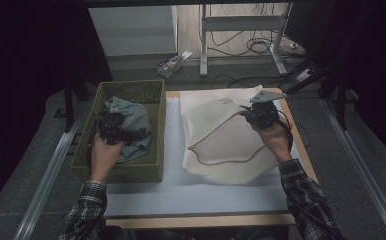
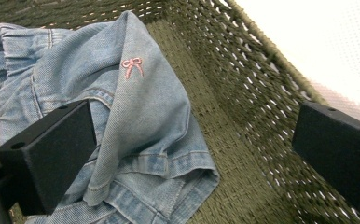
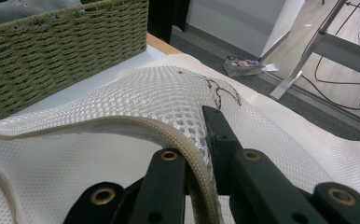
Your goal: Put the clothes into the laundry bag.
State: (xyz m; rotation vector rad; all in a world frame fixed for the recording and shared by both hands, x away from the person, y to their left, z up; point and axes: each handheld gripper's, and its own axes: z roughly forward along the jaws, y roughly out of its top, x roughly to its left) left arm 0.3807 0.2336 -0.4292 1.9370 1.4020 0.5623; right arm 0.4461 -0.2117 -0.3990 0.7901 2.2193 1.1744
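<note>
Your left gripper is down inside the basket, jaws wide apart. In the left gripper view one jaw sits over the jeans and the other is off toward the woven wall, with nothing between them. The jeans lie crumpled on the basket floor, a small pink bow stitched on the top fold. The basket stands on the left of the table, just beside the mesh bag.

Your right gripper is at the bag's far right side, and its jaws are clamped on the bag's zipper edge. You've got that edge lifted, so the mesh rises off the layer beneath and the mouth gapes toward the basket. From above, the zipper runs as a tan curve across the middle of the bag. The rest of the bag lies flat on the white sheet.
</note>
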